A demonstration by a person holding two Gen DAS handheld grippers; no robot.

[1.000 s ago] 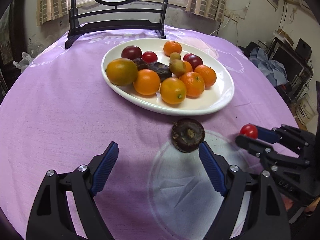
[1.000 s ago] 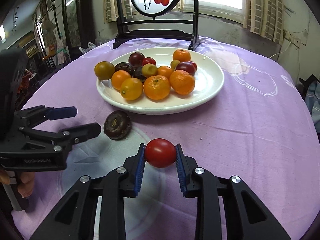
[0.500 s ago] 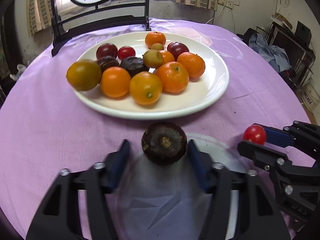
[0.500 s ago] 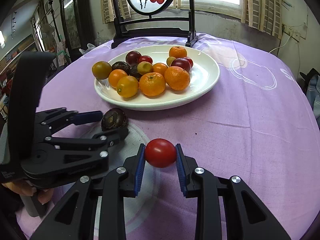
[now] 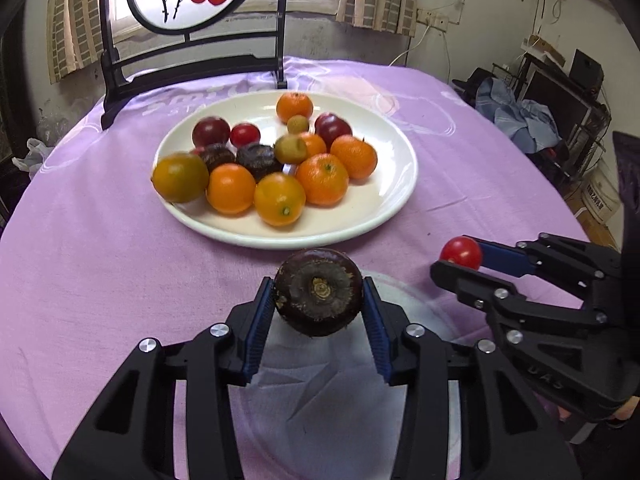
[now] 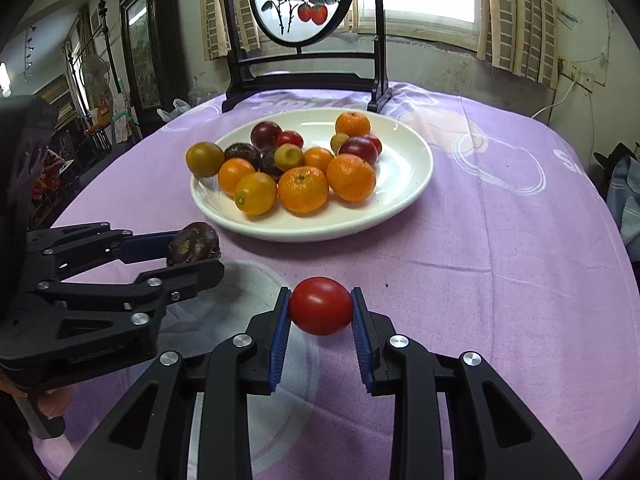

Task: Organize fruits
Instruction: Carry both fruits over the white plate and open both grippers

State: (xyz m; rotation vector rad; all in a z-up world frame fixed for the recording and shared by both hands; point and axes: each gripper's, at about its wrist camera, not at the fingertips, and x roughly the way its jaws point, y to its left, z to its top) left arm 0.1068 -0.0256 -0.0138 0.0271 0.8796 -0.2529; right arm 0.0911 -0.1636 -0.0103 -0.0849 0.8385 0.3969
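Plate (image 5: 394, 184), white, is seen mid-desk w/ oranges, plums & other fruit piled on it. Left wrist view: dark brown fruit (image 5: 318, 292) is clamped btwn pads of left gripper (image 5: 318, 300), just in front of plate's near rim. Right wrist view: red tomato (image 6: 321, 311) is pinched by right gripper (image 6: 321, 316), jaws nearly closed, in front of plate (image 6: 408, 184) over purple cloth (image 6: 500, 240).

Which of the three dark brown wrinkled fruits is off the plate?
The dark brown fruit gripped in the left gripper jaws, before the white plate; the other two lie among oranges on it.
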